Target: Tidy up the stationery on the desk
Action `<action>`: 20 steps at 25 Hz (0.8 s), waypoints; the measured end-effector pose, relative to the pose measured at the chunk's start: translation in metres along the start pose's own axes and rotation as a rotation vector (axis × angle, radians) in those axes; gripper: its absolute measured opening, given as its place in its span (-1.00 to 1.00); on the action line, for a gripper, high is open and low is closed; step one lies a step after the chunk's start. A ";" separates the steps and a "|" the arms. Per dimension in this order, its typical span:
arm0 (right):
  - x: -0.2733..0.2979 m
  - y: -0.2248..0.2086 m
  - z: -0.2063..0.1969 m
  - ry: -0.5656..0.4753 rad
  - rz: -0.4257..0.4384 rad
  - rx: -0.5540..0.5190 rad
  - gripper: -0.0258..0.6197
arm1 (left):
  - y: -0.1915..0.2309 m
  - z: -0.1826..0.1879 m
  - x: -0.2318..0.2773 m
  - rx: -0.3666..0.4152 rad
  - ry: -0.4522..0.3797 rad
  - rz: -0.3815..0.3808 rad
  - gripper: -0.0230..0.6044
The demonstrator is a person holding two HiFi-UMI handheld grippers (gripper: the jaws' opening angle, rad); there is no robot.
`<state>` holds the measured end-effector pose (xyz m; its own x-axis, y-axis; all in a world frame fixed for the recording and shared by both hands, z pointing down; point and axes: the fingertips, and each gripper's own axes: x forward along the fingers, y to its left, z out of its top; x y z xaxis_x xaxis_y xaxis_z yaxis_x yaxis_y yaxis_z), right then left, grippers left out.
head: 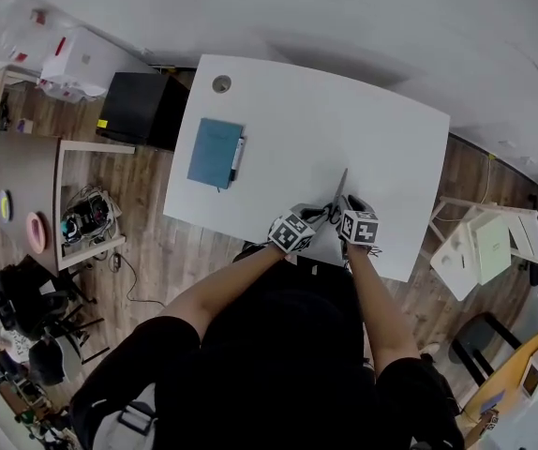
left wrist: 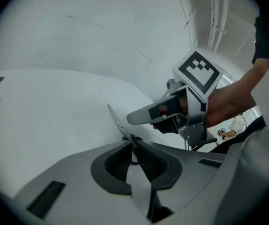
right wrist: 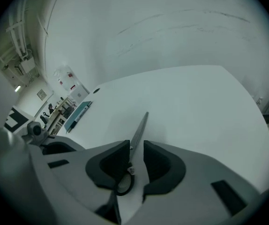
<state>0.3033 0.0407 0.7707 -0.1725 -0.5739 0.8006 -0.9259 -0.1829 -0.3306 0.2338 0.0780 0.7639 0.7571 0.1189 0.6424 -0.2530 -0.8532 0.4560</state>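
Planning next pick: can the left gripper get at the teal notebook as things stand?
Likely not yet. The desk up to the teal notebook is bare, but the left gripper has its fingers shut on the scissors, so it must set them down first.

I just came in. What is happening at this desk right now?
A person at a white desk holds a gripper in each hand, and both are at one pair of scissors near the desk's front edge. The left gripper is shut on a handle loop of the scissors. The right gripper has the scissors between its jaws, but they stand apart and do not clamp them. A teal notebook with a pen beside it lies farther left.
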 end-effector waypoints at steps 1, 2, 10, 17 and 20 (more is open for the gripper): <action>0.002 0.004 -0.004 0.009 0.000 0.004 -0.64 | 0.006 0.002 -0.006 0.006 -0.015 0.021 -0.82; 0.005 0.007 -0.009 0.019 -0.008 0.011 -0.64 | 0.012 0.001 -0.011 0.006 -0.024 0.038 -0.83; 0.017 0.013 -0.018 0.044 -0.129 0.063 -0.65 | 0.047 -0.012 -0.063 -0.046 -0.069 0.044 -0.83; 0.040 0.059 -0.013 0.069 -0.137 0.053 -0.67 | 0.090 -0.020 -0.107 -0.075 -0.112 0.074 -0.83; 0.057 0.091 -0.008 0.073 -0.117 0.037 -0.67 | 0.109 -0.024 -0.127 -0.075 -0.122 0.085 -0.83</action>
<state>0.2070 -0.0020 0.7901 -0.0894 -0.4875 0.8685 -0.9282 -0.2754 -0.2501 0.0952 -0.0176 0.7469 0.7973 -0.0182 0.6034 -0.3599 -0.8167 0.4510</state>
